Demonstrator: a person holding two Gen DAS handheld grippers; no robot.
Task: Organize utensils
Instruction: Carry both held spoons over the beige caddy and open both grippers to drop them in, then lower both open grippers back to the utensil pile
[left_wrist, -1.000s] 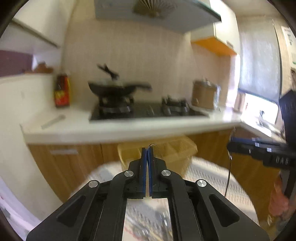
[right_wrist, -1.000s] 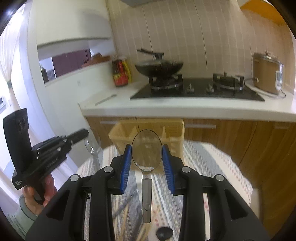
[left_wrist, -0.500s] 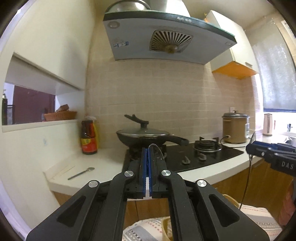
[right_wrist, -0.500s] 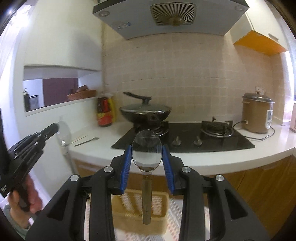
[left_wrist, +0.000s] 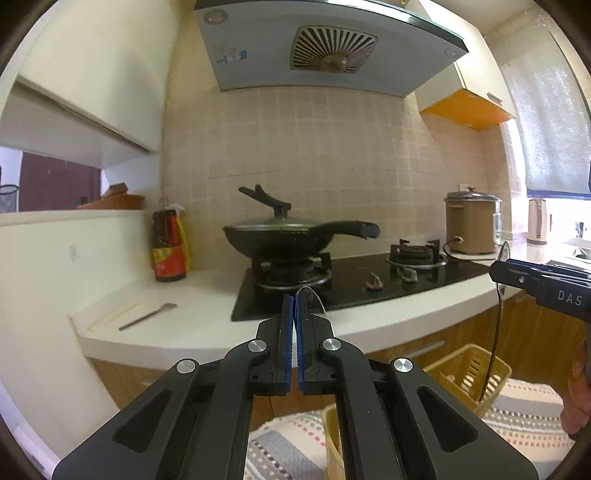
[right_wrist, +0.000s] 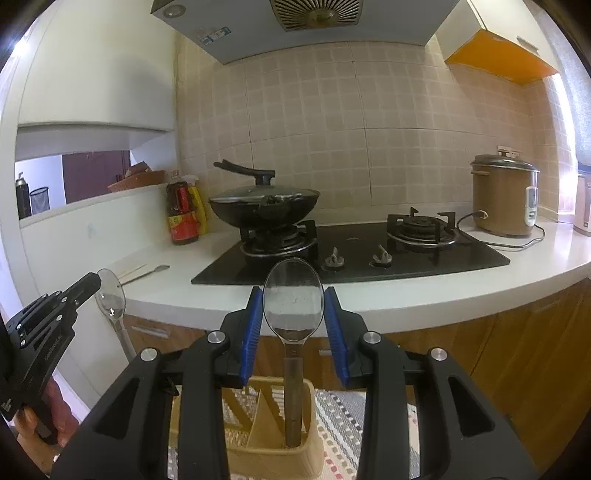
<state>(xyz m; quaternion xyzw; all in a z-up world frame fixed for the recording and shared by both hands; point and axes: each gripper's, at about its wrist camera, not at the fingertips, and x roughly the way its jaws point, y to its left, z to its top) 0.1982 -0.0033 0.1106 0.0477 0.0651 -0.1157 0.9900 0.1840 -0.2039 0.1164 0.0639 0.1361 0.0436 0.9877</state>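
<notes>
Glossy oval steel spoon (right_wrist: 293, 301)

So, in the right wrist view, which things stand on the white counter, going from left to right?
Chopsticks → small spoon → sauce bottle → lidded wok on the left burner → empty right burner → brown rice cooker.
</notes>
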